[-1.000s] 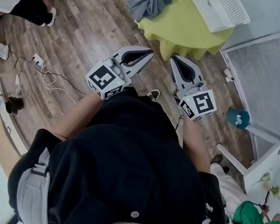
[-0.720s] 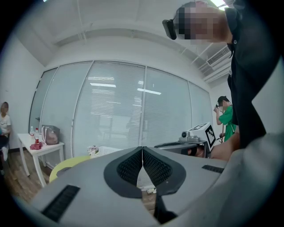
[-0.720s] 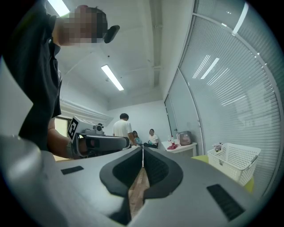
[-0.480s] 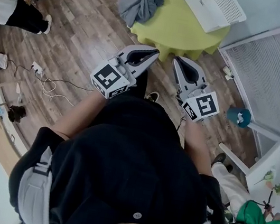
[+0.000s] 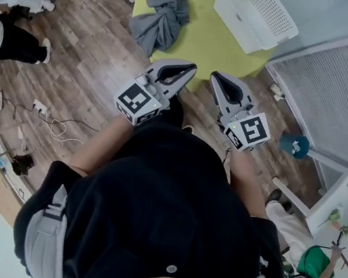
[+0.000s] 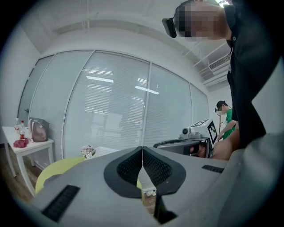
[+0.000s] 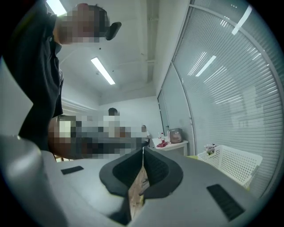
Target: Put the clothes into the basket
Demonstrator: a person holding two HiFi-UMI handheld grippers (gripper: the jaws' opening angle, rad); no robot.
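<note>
Standing just short of a round yellow-green table, a person in a black top holds both claws out in front of the body, side by side and pointing toward the table edge. The left claw is fully closed: in the left gripper view its two dark pads meet at the tips with nothing between them. The right claw is closed the same way, its pads pressed tip to tip and holding nothing; wooden floor shows through the slit lower down. Neither claw touches anything on the table.

The clothes, a crumpled grey heap, lie on the left part of the tabletop, near its edge and just ahead of the left claw. The white basket, with slotted walls, sits on the right part of the same table, well apart from the heap; it looks empty from above. The right gripper view shows the basket off to its right, and the left gripper view shows it beyond the table rim.

A cable trails across the wooden floor at the left.
</note>
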